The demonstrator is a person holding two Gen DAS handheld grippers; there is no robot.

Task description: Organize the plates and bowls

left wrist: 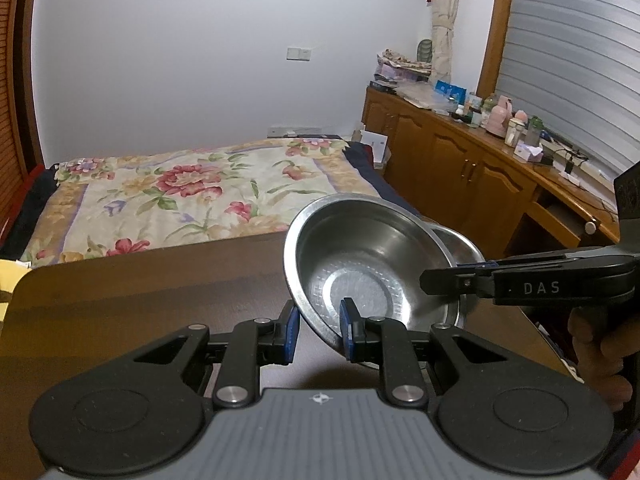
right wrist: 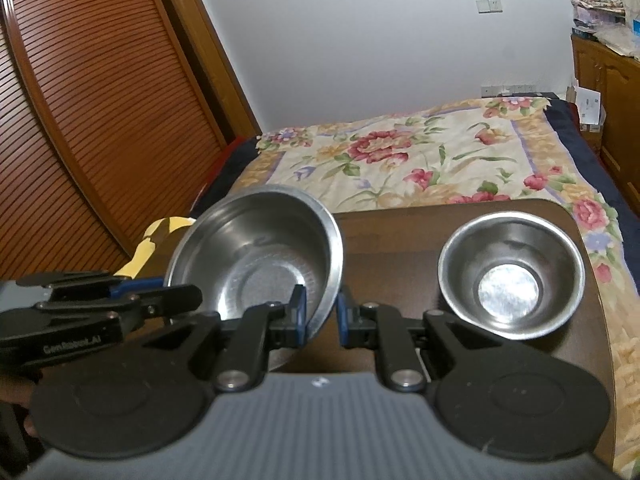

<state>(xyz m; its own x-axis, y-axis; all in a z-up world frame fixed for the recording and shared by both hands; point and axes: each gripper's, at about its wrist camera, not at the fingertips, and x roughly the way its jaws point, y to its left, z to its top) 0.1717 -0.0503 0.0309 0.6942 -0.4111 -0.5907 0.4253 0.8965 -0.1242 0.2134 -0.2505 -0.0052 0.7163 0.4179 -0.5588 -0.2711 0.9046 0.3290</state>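
Observation:
A large steel bowl (left wrist: 360, 248) hangs tilted above the dark wooden table (left wrist: 140, 292), held from two sides. My left gripper (left wrist: 320, 332) is shut on its near rim, one blue pad inside the bowl and one outside. My right gripper (left wrist: 426, 284) reaches in from the right and is shut on the bowl's right rim. In the right wrist view the same large bowl (right wrist: 256, 252) has its rim pinched in my right gripper (right wrist: 321, 316), and my left gripper (right wrist: 188, 298) clamps its left edge. A smaller steel bowl (right wrist: 510, 276) stands upright on the table (right wrist: 400, 232) to the right, partly hidden behind the large bowl (left wrist: 460, 244).
A bed with a floral cover (left wrist: 192, 192) lies just beyond the table's far edge. A wooden cabinet (left wrist: 460, 160) topped with bottles and clutter runs along the right. A louvred wooden door (right wrist: 80, 120) stands at the left. A person's hand (left wrist: 596, 344) holds the right gripper's handle.

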